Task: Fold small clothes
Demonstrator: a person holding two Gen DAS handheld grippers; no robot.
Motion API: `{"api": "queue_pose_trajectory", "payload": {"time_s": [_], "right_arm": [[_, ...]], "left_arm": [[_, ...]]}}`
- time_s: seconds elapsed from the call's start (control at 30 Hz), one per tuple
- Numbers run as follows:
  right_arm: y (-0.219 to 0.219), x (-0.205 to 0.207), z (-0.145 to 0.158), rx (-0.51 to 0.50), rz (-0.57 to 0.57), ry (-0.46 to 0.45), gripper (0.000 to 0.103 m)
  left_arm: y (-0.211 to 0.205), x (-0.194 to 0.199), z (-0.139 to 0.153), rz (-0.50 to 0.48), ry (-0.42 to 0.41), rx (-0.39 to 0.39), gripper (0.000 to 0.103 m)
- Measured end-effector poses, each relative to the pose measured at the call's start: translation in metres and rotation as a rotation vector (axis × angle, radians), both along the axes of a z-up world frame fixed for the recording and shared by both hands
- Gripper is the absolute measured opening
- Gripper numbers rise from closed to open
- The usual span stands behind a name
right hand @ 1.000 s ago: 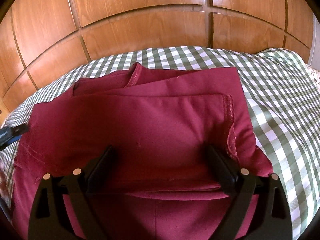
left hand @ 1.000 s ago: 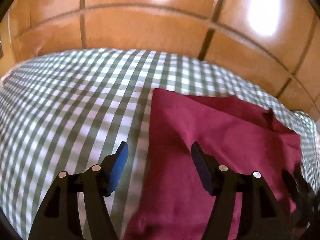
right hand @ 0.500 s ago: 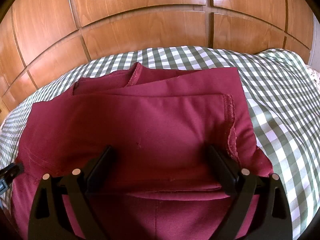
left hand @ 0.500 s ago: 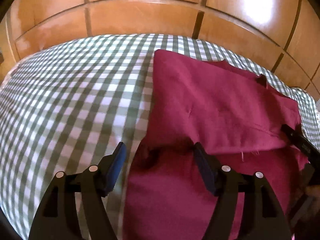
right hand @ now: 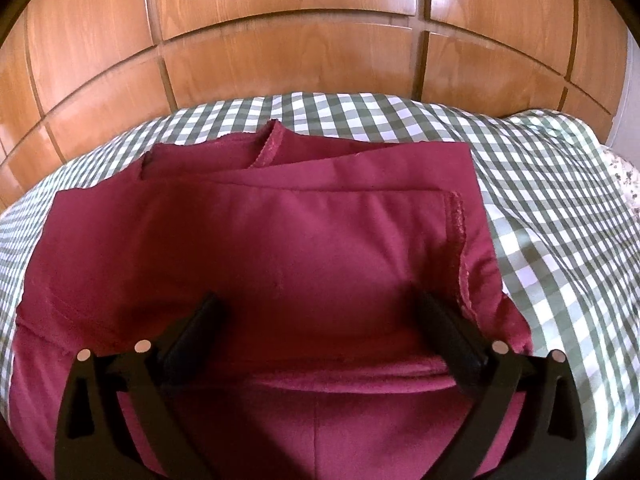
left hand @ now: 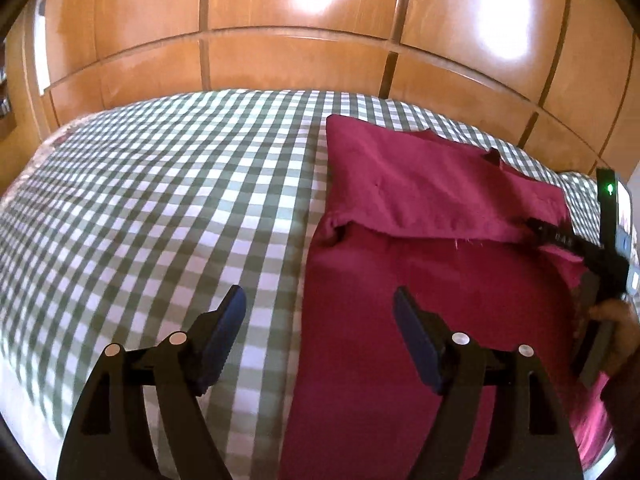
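Note:
A dark red garment (left hand: 432,280) lies folded in layers on a green and white checked bed cover (left hand: 160,208). My left gripper (left hand: 320,320) is open and empty, above the garment's left edge, its left finger over the checks and its right finger over the red cloth. The right gripper's body (left hand: 580,248) shows at the far right, resting at the fold edge. In the right wrist view the garment (right hand: 280,248) fills the middle, with a folded flap on top. My right gripper (right hand: 320,328) is open, its fingers spread wide over that flap's near edge.
A wall of glossy wooden panels (right hand: 304,52) rises right behind the bed. The checked cover (right hand: 560,208) spreads wide to the left of the garment and to its right, where a flowered cloth (right hand: 624,180) shows at the edge.
My left gripper has drawn back toward me and away from the fold, so more of the garment and cover shows. The right gripper has stayed almost still.

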State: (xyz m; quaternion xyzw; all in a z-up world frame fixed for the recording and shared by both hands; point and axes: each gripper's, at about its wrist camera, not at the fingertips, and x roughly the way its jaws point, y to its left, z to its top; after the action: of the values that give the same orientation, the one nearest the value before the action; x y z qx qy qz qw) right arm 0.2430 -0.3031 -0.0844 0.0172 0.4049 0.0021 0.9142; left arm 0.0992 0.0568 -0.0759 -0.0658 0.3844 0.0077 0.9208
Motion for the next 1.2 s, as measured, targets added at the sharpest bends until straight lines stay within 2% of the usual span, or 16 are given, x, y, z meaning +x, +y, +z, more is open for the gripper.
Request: {"api": "queue_pose_trajectory", "payload": {"time_s": [0.17,0.3,0.4,0.73,0.87,1.03,1.2], "right_arm": [[-0.004,-0.026,0.012,0.056,-0.016,-0.018,0.101],[-0.013,-0.052,0.017,0.132,-0.029,-0.002,0.101],[-0.023,-0.074,0.016,0.153,-0.044,0.017,0.101],[-0.059,-0.145,0.013,0.106,-0.080,0.045,0.101],[-0.078,-0.163,0.008,0.107,-0.111,0.061,0.101],[-0.102,-0.189,-0.005,0.147,-0.151,0.100,0.101],[-0.109,-0.218,-0.009,0.183,-0.126,0.130,0.101]], "left_arm": [[0.002,-0.012,-0.002,-0.011,-0.001,0.010,0.075],[0.002,-0.019,-0.004,-0.016,-0.003,0.019,0.075],[0.002,-0.024,-0.007,-0.027,0.002,0.027,0.075],[0.001,-0.038,-0.020,-0.066,0.036,0.040,0.075],[0.001,-0.045,-0.025,-0.100,0.050,0.054,0.075],[0.004,-0.055,-0.033,-0.152,0.082,0.032,0.075],[0.006,-0.070,-0.032,-0.264,0.105,-0.012,0.075]]}}
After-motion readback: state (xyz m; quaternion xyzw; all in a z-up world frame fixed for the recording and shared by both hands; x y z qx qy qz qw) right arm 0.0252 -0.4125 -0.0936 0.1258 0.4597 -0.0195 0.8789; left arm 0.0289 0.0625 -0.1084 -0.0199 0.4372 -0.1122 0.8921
